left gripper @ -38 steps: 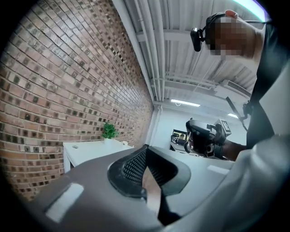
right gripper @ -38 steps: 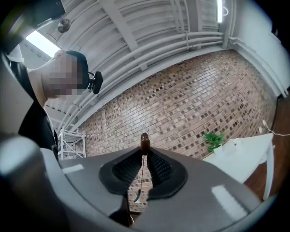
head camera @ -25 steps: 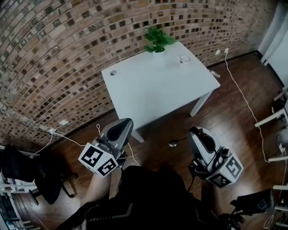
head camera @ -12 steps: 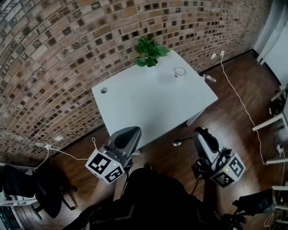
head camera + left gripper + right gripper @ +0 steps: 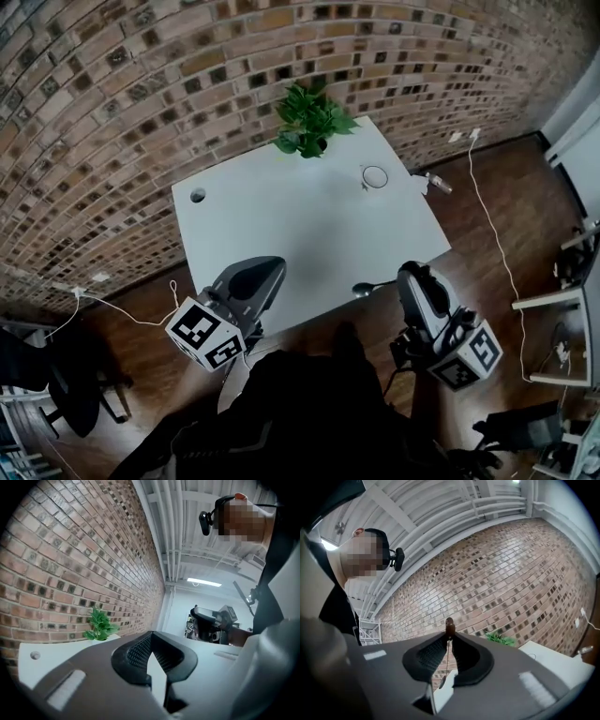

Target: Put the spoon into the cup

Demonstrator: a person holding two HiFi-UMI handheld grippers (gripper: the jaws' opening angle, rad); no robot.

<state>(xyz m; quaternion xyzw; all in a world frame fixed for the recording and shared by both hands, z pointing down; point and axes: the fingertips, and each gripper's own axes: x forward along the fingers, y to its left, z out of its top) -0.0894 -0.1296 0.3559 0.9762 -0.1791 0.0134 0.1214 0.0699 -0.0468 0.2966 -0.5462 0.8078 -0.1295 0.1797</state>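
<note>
A clear glass cup (image 5: 374, 176) stands near the far right corner of the white table (image 5: 300, 216). My right gripper (image 5: 406, 275) is at the table's near right edge, shut on the thin handle of a metal spoon (image 5: 364, 290) whose bowl sticks out to the left. In the right gripper view the spoon (image 5: 449, 626) stands up between the closed jaws of that gripper (image 5: 450, 638). My left gripper (image 5: 277, 267) hovers over the table's near edge, shut with nothing in it. In its own view the fingertips of the left gripper (image 5: 150, 637) meet.
A potted green plant (image 5: 309, 119) stands at the table's far edge against the brick wall. A cable hole (image 5: 198, 195) sits in the far left corner. White cables (image 5: 497, 225) run over the wooden floor on the right, and a dark chair (image 5: 66, 398) stands at the lower left.
Both grippers have come forward from over the floor to the table's near edge, the spoon still held in the right one. The table and cup now appear closer.
</note>
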